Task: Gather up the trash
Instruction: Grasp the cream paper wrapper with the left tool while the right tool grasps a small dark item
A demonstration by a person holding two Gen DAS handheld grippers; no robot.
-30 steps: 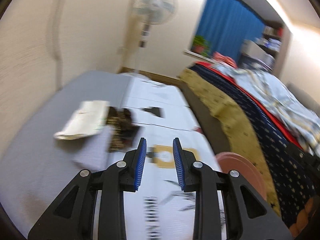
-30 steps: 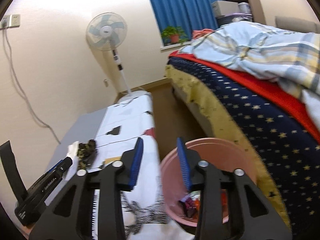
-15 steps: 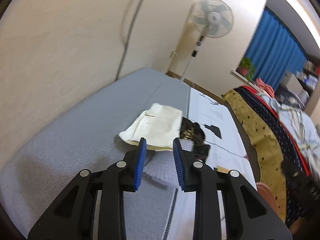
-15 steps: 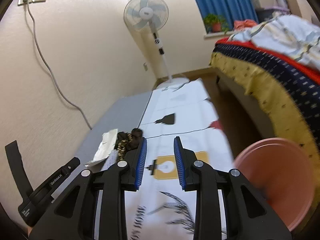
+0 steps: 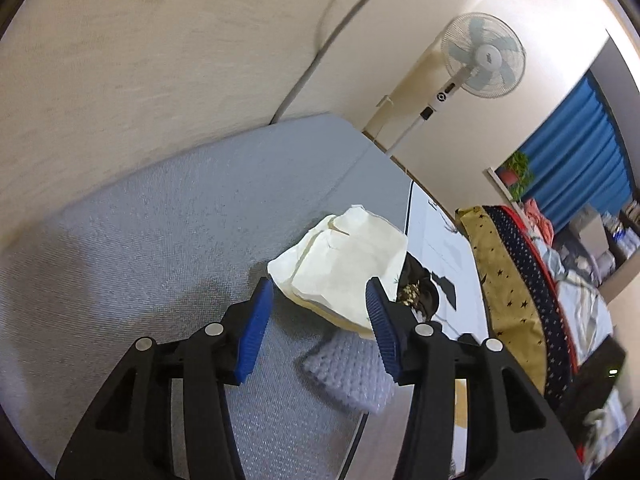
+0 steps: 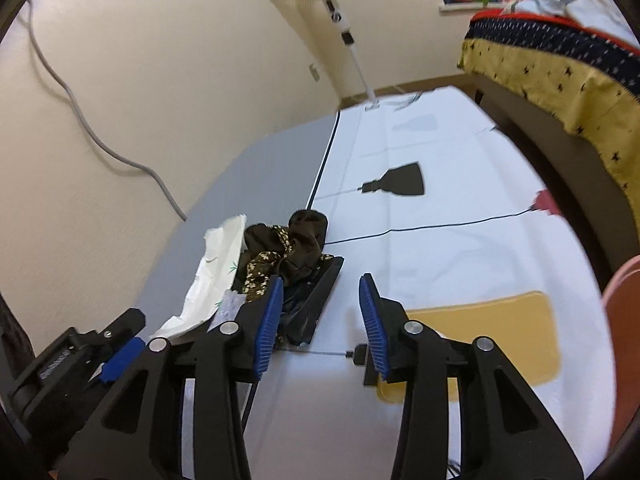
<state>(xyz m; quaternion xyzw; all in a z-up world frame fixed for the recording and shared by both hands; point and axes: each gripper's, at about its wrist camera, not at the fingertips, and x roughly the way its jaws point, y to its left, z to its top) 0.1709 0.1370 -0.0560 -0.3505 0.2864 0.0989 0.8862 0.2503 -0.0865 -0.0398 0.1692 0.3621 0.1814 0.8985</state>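
A crumpled white paper bag (image 5: 344,264) lies on the grey mat (image 5: 160,220). My left gripper (image 5: 318,320) is open, its blue pads just short of the bag on either side. The bag also shows in the right wrist view (image 6: 212,276), beside a dark flowered wrapper heap (image 6: 284,252) and a flat black piece (image 6: 316,300). My right gripper (image 6: 320,312) is open and empty, above the white printed sheet (image 6: 440,240), just right of the dark heap. The left gripper (image 6: 100,356) shows low at the left there. The pink bin's rim (image 6: 624,320) is at the far right.
A pale knitted patch (image 5: 348,376) lies on the mat below the bag. A standing fan (image 5: 476,64) and a wall cable (image 6: 100,140) are behind. The bed with starred cover (image 6: 560,60) runs along the right.
Both grippers have swung left from the pink bin toward the trash heap. The left gripper has opened wider and closed in on the white bag. The right gripper has opened wider too.
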